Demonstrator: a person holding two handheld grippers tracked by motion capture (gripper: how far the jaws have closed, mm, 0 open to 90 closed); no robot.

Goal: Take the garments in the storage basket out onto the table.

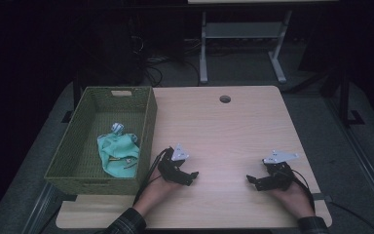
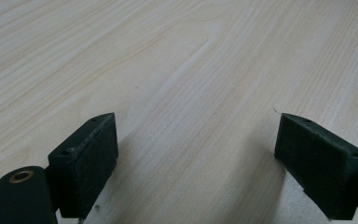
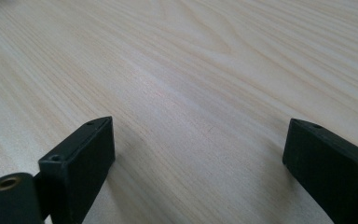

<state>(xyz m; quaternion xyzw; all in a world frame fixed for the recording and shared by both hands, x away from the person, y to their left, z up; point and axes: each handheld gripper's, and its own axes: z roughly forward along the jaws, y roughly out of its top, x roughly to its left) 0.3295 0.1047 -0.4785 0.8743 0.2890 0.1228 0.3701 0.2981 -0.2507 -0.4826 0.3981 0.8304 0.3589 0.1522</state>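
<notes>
Cloth [image 1: 118, 152]: crumpled, teal | woven basket [image 1: 90, 175] | left tool [image 1: 191, 176], right tool [image 1: 253, 181]: spread, empty

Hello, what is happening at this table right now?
A person sits at a wooden table with a tool in each hand. The left tool and the right tool both rest low on bare wood, jaws open, with nothing between them. At the left stands a green woven basket holding a crumpled mint-green cloth. Neither tool touches the basket or the cloth.
</notes>
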